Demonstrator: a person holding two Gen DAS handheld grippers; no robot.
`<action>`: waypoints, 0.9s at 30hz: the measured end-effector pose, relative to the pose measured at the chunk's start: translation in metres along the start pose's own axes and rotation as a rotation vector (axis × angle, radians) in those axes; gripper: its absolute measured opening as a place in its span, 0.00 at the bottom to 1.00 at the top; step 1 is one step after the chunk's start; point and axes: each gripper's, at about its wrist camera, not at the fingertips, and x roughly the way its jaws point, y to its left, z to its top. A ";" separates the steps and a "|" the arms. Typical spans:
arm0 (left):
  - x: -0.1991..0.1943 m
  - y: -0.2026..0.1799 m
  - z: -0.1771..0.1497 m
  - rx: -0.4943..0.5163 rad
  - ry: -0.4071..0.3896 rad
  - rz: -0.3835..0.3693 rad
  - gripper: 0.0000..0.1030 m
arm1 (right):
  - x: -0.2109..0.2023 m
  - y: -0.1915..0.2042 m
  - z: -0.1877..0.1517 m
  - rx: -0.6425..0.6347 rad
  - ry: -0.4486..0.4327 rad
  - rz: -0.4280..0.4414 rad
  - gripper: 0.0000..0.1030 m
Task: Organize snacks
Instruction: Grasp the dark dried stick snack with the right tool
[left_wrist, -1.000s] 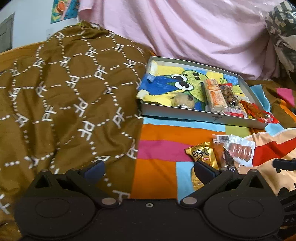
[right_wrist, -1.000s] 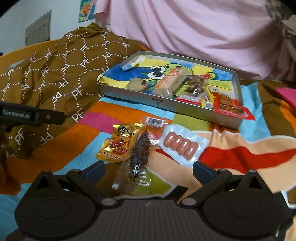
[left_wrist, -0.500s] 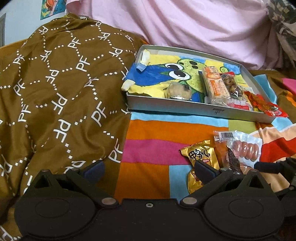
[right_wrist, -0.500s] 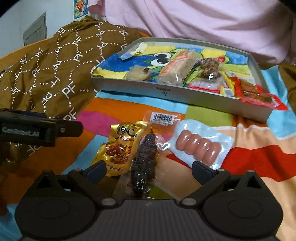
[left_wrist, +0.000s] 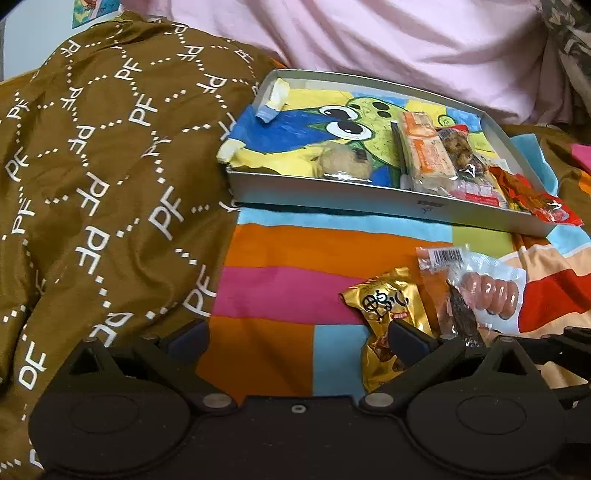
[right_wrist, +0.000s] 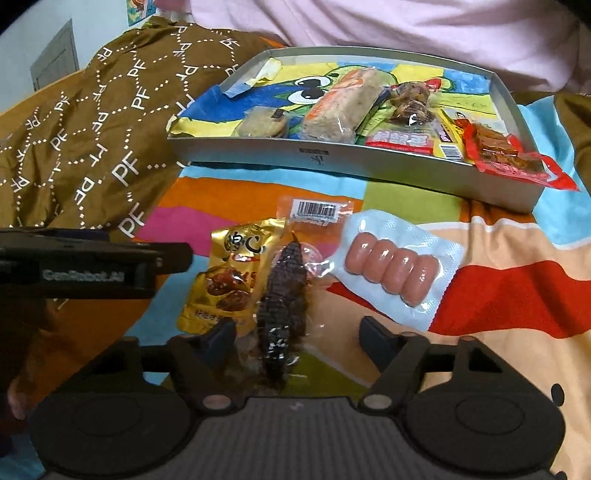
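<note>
Three loose snacks lie on the colourful bedspread: a gold packet (right_wrist: 229, 280) (left_wrist: 388, 306), a dark snack in a clear wrapper (right_wrist: 284, 295) (left_wrist: 461, 314) and a white sausage pack (right_wrist: 391, 273) (left_wrist: 491, 295). My right gripper (right_wrist: 299, 339) straddles the near end of the dark snack. Its jaws are closing, with a gap still showing beside the packet. My left gripper (left_wrist: 299, 336) is open just above the bedspread, its right finger over the gold packet's near end. The grey tray (right_wrist: 332, 155) (left_wrist: 369, 206) behind holds several snacks on a cartoon sheet.
A brown patterned quilt (left_wrist: 110, 166) is heaped on the left, up against the tray. Pink fabric (left_wrist: 388, 44) rises behind the tray. A red packet (right_wrist: 517, 162) hangs over the tray's right front corner. The left gripper's body (right_wrist: 92, 266) reaches in beside the gold packet.
My right gripper's jaws have narrowed around the dark snack and it has come lower and closer to it. My left gripper has drifted toward the loose snacks, still open.
</note>
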 end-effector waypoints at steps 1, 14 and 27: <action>0.001 -0.002 0.000 0.005 0.001 0.001 0.99 | 0.000 -0.001 0.000 0.004 0.003 0.000 0.59; 0.012 -0.031 -0.003 0.035 0.027 -0.040 0.99 | -0.029 -0.026 0.000 0.015 0.000 -0.057 0.49; 0.036 -0.057 -0.004 0.100 0.057 -0.083 0.98 | -0.030 -0.039 -0.007 0.007 0.044 -0.071 0.49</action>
